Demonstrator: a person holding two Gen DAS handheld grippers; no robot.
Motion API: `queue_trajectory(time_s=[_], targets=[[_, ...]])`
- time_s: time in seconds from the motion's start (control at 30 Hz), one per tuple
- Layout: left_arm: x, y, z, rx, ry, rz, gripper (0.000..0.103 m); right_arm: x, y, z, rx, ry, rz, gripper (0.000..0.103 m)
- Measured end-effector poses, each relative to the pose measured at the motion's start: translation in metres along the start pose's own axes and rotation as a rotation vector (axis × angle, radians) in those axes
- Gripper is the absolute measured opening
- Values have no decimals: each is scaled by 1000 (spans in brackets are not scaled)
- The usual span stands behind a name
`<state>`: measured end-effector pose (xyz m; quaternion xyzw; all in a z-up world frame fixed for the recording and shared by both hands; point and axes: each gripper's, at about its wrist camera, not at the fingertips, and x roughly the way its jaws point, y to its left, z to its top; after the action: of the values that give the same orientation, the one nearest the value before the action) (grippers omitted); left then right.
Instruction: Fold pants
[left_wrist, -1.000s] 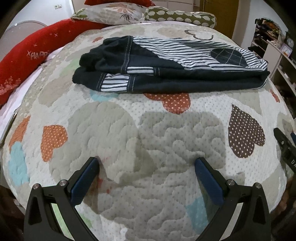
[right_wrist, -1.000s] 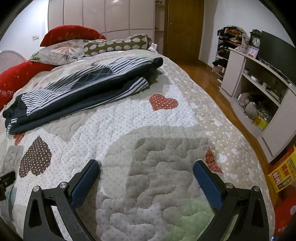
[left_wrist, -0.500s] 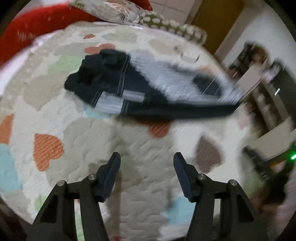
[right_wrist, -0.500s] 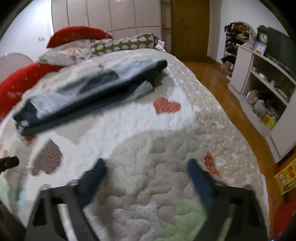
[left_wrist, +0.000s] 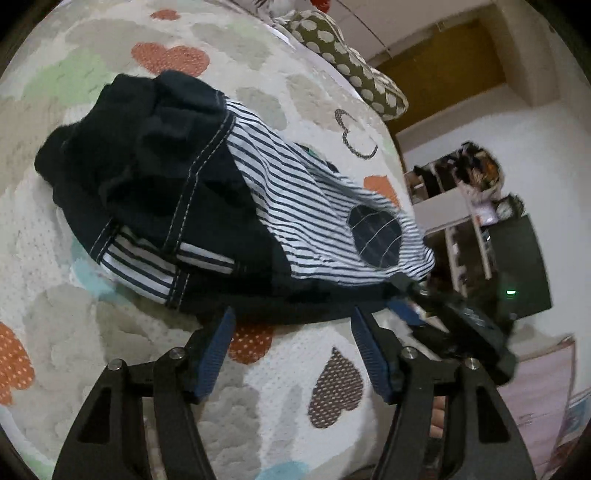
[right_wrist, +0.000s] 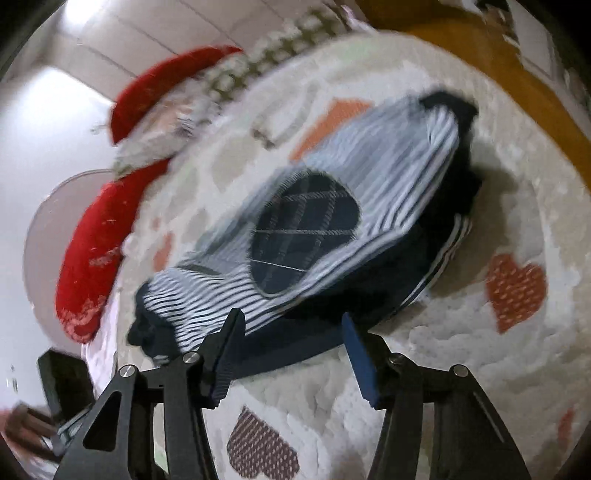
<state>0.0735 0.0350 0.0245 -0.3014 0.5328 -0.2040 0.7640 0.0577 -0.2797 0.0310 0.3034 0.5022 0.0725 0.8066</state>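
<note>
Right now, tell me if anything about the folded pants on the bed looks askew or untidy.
The navy and white striped pants lie folded lengthwise on the heart-patterned quilt, but the dark waistband end is bunched and rumpled rather than flat, and the layers' edges do not line up. Nothing looks spilled or damaged.

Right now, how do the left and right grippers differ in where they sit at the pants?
The left gripper sits near the middle of the pants' near edge; the right gripper sits nearer the cuff end. The left gripper's view is sharp; the right's is blurred. Both have just been closing, their pads not yet pressing fabric.
</note>
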Motion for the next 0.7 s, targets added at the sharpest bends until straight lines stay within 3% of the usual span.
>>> queue_trajectory(time_s=[0.07, 0.13, 0.17, 0.2, 0.23, 0.4, 0.47, 0.7], targets=[[0, 2, 1, -15, 0, -20, 64, 9, -5, 3, 43, 1, -7, 58], [0, 3, -1, -35, 1, -29, 64, 16, -7, 7, 89, -13, -17, 52], [-1, 4, -1, -42, 1, -35, 64, 16, -5, 11, 94, -26, -25, 34], [-2, 6, -2, -55, 0, -43, 65, 17, -2, 14, 83, -28, -24, 8], [-3, 8, -2, -66, -1, -52, 65, 15, -1, 17, 85, -26, -11, 5], [2, 11, 0, -134, 8, -144, 71, -17, 16, 18, 31, -97, 65, 5], [6, 10, 0, -156, 11, -171, 77, -25, 23, 20, 18, -102, 92, 5], [19, 5, 24, -173, -4, -166, 79, -30, 33, 30, 24, -104, 148, 5]])
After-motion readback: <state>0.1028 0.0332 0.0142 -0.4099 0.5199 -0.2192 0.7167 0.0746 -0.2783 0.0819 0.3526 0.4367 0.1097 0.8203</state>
